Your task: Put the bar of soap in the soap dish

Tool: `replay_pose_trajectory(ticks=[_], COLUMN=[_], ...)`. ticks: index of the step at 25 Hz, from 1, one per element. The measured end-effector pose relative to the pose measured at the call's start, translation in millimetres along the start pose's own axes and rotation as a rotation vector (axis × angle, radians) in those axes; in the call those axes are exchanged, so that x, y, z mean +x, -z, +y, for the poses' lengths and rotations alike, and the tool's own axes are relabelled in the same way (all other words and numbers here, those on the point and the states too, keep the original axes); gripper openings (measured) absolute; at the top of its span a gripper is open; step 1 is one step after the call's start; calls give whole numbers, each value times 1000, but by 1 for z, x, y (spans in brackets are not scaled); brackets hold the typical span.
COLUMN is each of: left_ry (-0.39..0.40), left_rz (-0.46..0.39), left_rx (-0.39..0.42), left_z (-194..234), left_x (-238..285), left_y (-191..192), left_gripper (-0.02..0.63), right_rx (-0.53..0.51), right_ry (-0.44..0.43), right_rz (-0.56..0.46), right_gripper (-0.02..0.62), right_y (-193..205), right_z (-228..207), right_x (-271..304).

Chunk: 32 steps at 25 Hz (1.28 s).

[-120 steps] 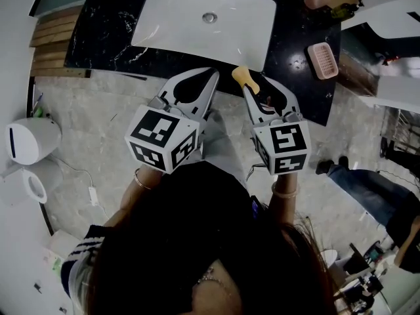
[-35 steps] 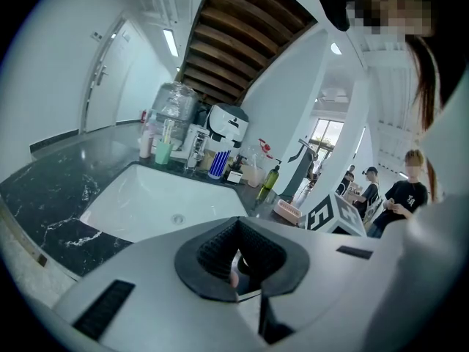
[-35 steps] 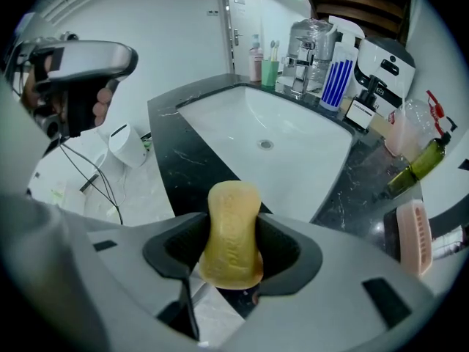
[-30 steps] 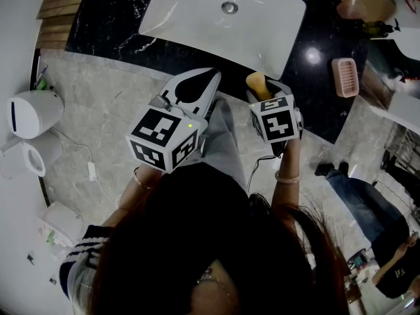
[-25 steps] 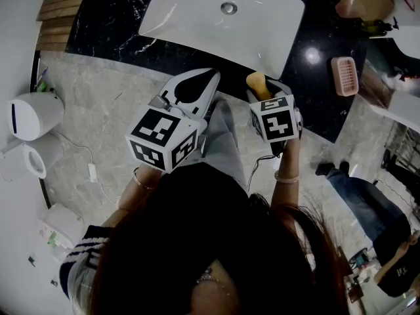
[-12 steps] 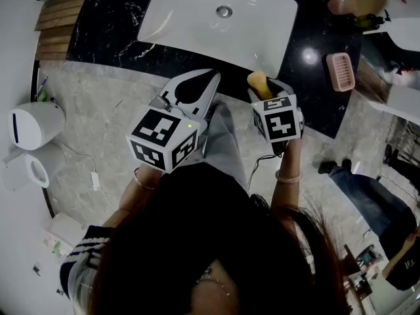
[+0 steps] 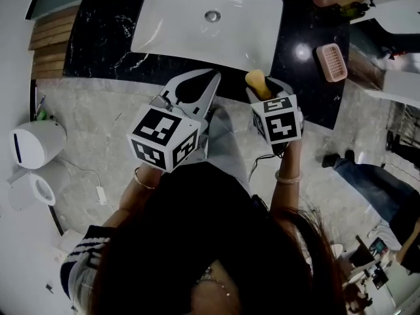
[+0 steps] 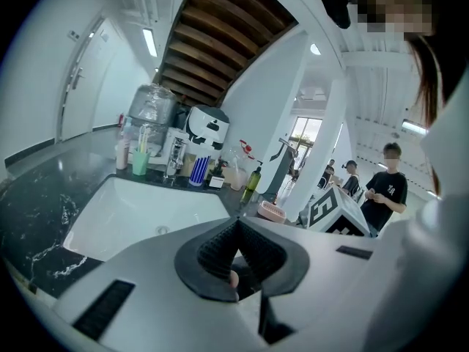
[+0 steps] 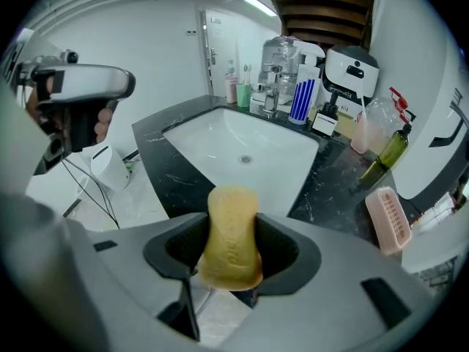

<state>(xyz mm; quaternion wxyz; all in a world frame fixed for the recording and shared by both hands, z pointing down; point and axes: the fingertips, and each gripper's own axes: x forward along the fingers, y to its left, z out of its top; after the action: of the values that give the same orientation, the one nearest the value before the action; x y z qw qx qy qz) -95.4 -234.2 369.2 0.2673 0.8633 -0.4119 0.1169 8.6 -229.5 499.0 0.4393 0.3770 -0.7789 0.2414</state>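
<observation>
My right gripper (image 7: 262, 87) (image 9: 231, 249) is shut on a yellow bar of soap (image 9: 231, 237) (image 7: 256, 81), which stands upright between the jaws, just at the front edge of the black counter. The pink slotted soap dish (image 7: 331, 62) (image 9: 388, 218) lies on the counter's right end, to the right of and beyond that gripper. My left gripper (image 7: 211, 81) (image 8: 236, 229) hangs beside it on the left, below the basin's front rim, jaws closed with nothing between them.
A white basin (image 7: 203, 25) (image 9: 245, 149) is sunk in the black counter (image 7: 105, 25). Bottles, cups and a tap (image 9: 293, 86) line its back; a green bottle (image 9: 388, 152) stands near the dish. A white bin (image 7: 36, 143) is on the floor at left. A person (image 8: 385, 189) stands behind.
The head camera shifted, so the counter and dish slid slightly left and up in view. Both grippers keep their places; the soap stays clamped in the right one.
</observation>
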Motion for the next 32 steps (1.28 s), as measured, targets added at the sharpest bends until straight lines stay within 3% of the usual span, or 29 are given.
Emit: replay_pose_trajectory(ticks=[14,32], left_ry=[52,93], left_rz=[9,-4], left_rx=[63,98], left_z=[-26,-103], left_x=[26,104], left_y=[-15,-36], left_gripper=[2,2], right_rx=[45,63], right_ry=[33,80], right_rz=[-57,-107], right_gripper=[204,204], right_y=[-3,21], right_z=[-29,-132], right_x=[-19,-66])
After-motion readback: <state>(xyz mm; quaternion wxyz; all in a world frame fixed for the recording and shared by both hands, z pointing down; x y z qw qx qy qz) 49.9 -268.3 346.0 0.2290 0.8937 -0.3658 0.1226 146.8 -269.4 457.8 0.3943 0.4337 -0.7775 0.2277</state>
